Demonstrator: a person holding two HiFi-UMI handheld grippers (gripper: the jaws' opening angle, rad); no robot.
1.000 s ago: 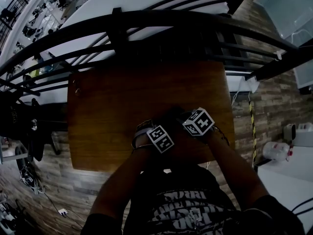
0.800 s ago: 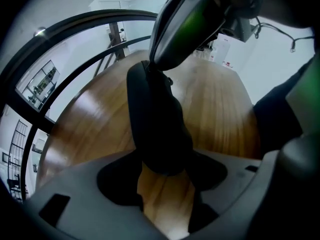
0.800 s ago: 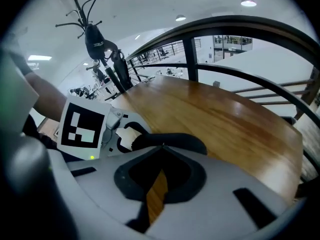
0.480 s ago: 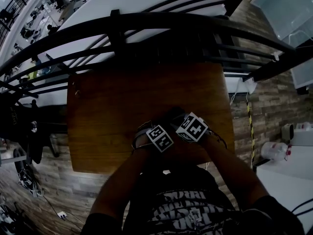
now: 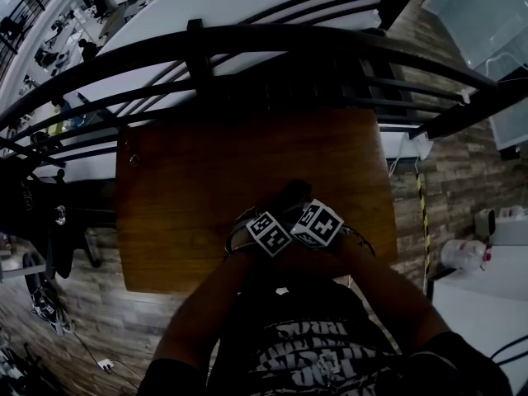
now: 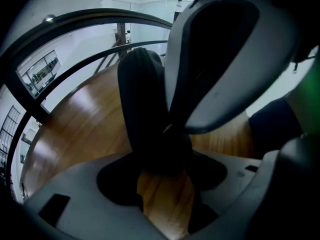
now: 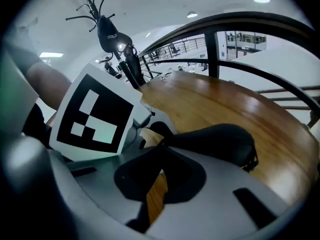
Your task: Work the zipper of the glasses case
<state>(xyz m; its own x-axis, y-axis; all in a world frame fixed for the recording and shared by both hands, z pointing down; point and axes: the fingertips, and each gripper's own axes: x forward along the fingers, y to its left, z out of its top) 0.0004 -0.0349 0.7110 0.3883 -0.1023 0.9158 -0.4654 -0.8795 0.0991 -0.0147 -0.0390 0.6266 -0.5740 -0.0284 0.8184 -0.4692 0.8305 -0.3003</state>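
Observation:
A dark glasses case (image 5: 285,195) lies near the front edge of the wooden table (image 5: 198,172), half hidden under both grippers. My left gripper (image 5: 269,224) has its jaws wide and closed on the near end of the case (image 6: 142,99), seen at my left gripper (image 6: 162,165). My right gripper (image 5: 312,218) sits close beside it on the right, and its grey body (image 6: 220,69) fills the upper right of the left gripper view. The right gripper (image 7: 162,145) is shut at the edge of the case (image 7: 215,139), with the zipper pull hidden between its tips.
A black curved railing (image 5: 247,48) runs just past the table's far edge. The left gripper's marker cube (image 7: 95,116) is hard against my right gripper. The person's arms reach in over the front edge. A white container (image 5: 466,254) stands on the plank floor to the right.
My right gripper has slid left and slightly nearer along the case, closing up against the left gripper. The left gripper has stayed where it was.

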